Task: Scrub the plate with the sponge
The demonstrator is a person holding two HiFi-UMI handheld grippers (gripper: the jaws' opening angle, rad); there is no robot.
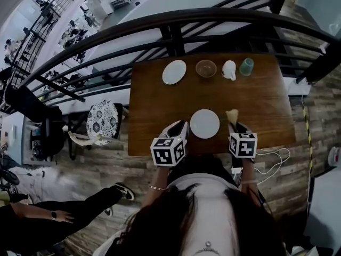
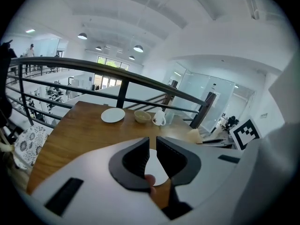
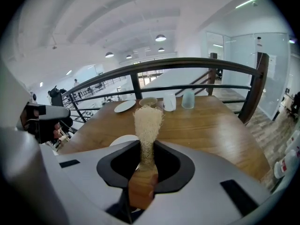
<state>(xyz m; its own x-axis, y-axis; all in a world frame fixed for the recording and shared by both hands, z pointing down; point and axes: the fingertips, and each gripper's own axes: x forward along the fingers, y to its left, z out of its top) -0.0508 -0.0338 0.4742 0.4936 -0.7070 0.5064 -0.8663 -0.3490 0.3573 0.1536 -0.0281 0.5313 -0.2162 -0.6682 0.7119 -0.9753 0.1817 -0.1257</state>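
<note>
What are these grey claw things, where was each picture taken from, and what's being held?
No robot here: a person holds two hand tools with pinching jaws. One picture looks down from a camera on the head; the others ride on each tool. The table bears a near plate and, along the far edge, a second plate, a bowl, a mug and a green cup. The right gripper pinches the sponge. The left gripper has its jaws almost together at the near plate; whether they grip it is unclear.

No legible text, brand, number or sign in any view. Cubes on left tongs [image 1: 179, 128] and right tongs [image 1: 235, 124]: black-and-white square marker patterns only, no letters or digits. White mug [image 2: 159, 118], far side of table [image 1: 154, 103]: small dark motif, not readable.
</note>
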